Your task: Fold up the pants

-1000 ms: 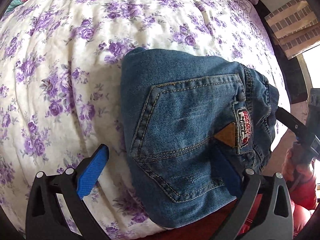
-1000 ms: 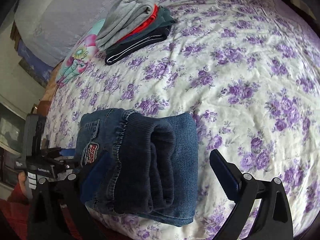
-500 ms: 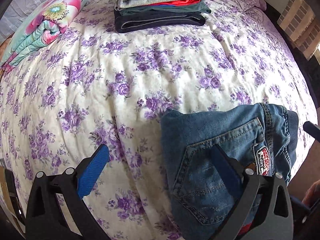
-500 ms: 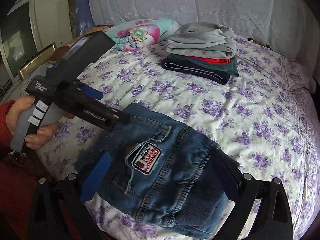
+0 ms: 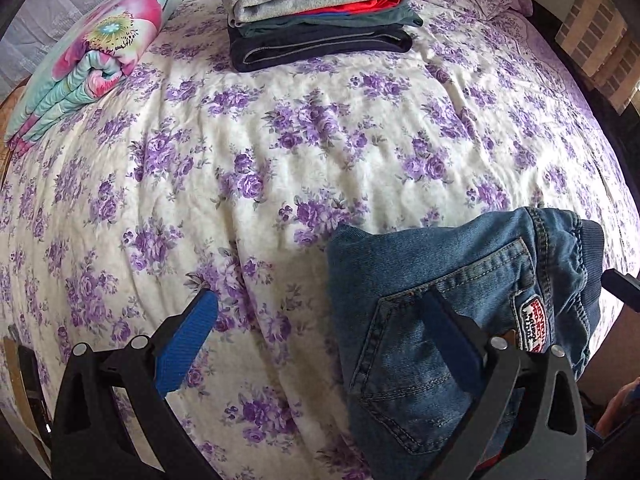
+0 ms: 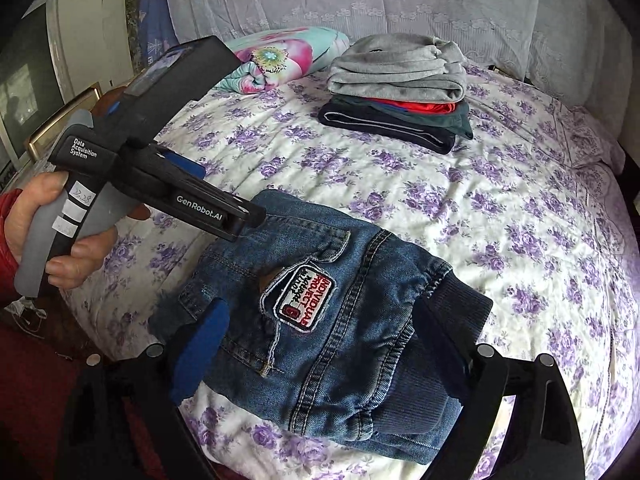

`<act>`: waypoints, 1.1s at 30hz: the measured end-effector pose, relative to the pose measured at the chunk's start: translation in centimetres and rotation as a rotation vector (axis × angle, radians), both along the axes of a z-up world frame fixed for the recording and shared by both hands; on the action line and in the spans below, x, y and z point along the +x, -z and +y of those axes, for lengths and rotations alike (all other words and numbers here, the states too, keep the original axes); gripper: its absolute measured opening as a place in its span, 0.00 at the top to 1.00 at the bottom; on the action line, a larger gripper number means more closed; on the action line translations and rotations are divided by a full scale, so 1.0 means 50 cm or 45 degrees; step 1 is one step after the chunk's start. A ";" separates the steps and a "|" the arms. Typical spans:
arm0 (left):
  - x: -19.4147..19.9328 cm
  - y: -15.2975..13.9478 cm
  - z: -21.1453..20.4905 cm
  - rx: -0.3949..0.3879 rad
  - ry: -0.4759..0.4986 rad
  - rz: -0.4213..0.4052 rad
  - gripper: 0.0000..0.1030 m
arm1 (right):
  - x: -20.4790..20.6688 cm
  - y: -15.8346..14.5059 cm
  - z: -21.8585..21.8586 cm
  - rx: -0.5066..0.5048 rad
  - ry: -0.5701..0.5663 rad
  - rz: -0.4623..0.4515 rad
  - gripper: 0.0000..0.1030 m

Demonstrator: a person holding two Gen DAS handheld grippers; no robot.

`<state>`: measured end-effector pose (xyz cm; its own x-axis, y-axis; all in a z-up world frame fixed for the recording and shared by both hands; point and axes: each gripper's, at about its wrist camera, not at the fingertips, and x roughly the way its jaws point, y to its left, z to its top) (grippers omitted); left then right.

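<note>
The folded blue jeans [image 5: 452,276] lie on the near edge of the flowered bed, back pocket and red-white patch [image 6: 302,304] facing up. They show in the right wrist view [image 6: 340,320] too. My left gripper [image 5: 320,328] is open; its right finger [image 5: 448,336] rests over the jeans' pocket, its left finger [image 5: 188,336] over bare bedspread. My right gripper [image 6: 320,340] is open, its jaws straddling the jeans at the waistband end. The left gripper's body [image 6: 168,184] shows held by a hand, its tip over the jeans' far corner.
A stack of folded clothes [image 5: 320,12], grey on top, sits at the far side of the bed [image 5: 280,152]. A rolled floral blanket [image 5: 92,64] lies at the far left. A white lace cover [image 6: 400,4] hangs behind. Brick-patterned wall [image 5: 596,36] stands at right.
The left gripper's view has pulled back and tilted up from close above the jeans, bringing the clothes stack into sight. The right gripper swung round the jeans to the waistband side. Both stayed open.
</note>
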<state>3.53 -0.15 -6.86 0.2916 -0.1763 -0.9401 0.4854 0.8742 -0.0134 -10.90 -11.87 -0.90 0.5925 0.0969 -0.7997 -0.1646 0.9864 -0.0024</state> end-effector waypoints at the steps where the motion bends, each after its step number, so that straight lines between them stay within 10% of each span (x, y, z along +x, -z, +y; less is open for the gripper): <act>1: 0.000 0.001 -0.001 0.005 0.002 -0.003 0.04 | -0.001 0.002 0.001 -0.002 0.002 0.005 0.09; 11: 0.006 0.024 -0.001 -0.021 -0.024 0.029 0.04 | 0.006 0.037 -0.014 -0.015 0.046 0.104 0.09; 22: 0.035 0.069 0.053 -0.280 -0.167 0.292 0.05 | 0.018 0.086 -0.038 0.062 0.086 0.175 0.03; 29: -0.003 -0.060 0.000 -0.351 0.114 0.112 0.05 | -0.016 0.098 -0.028 0.061 0.210 0.051 0.03; 33: -0.032 -0.038 -0.112 -0.192 0.297 0.105 0.05 | -0.029 0.101 -0.024 0.052 0.224 0.002 0.03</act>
